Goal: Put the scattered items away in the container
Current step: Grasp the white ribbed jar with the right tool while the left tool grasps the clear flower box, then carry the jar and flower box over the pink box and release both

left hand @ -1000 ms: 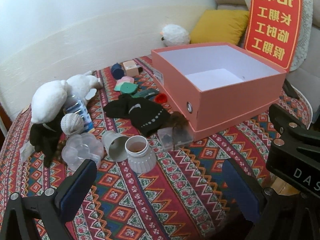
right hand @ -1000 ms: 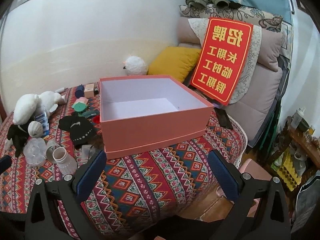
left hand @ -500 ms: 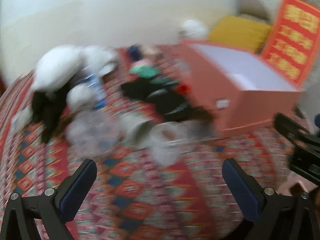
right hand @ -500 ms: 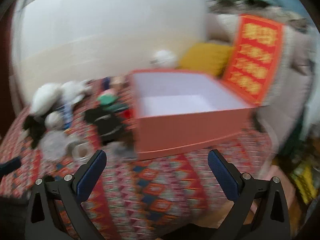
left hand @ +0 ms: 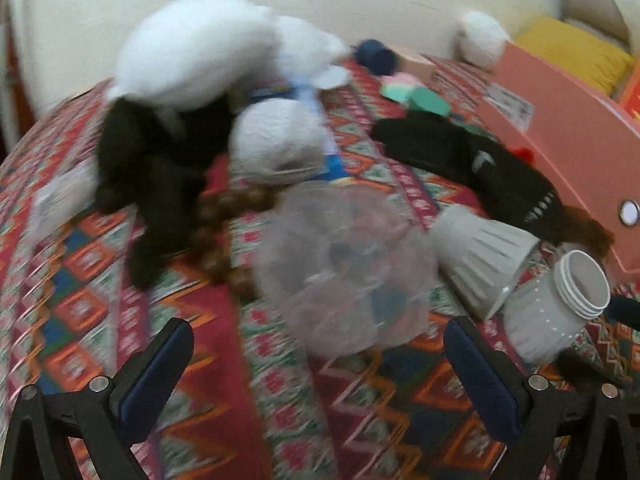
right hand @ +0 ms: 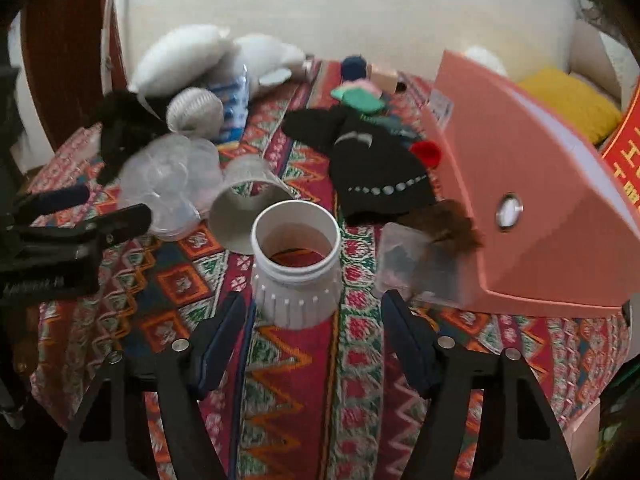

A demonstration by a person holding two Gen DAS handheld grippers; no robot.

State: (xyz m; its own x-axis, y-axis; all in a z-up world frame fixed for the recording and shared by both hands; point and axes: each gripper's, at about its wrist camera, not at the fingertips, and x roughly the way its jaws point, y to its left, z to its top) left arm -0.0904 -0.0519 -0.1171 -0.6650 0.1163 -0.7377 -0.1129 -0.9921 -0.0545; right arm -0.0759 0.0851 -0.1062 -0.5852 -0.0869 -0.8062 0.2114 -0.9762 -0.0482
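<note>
close now: white jar [right hand: 295,264] upright, just ahead between right gripper [right hand: 312,340] jaws, spread wide; left gripper [left hand: 320,364] also agape, farther.

Both grippers hang low with jaws spread wide: the left gripper [left hand: 318,354] sits left of the right gripper [right hand: 312,334].
</note>
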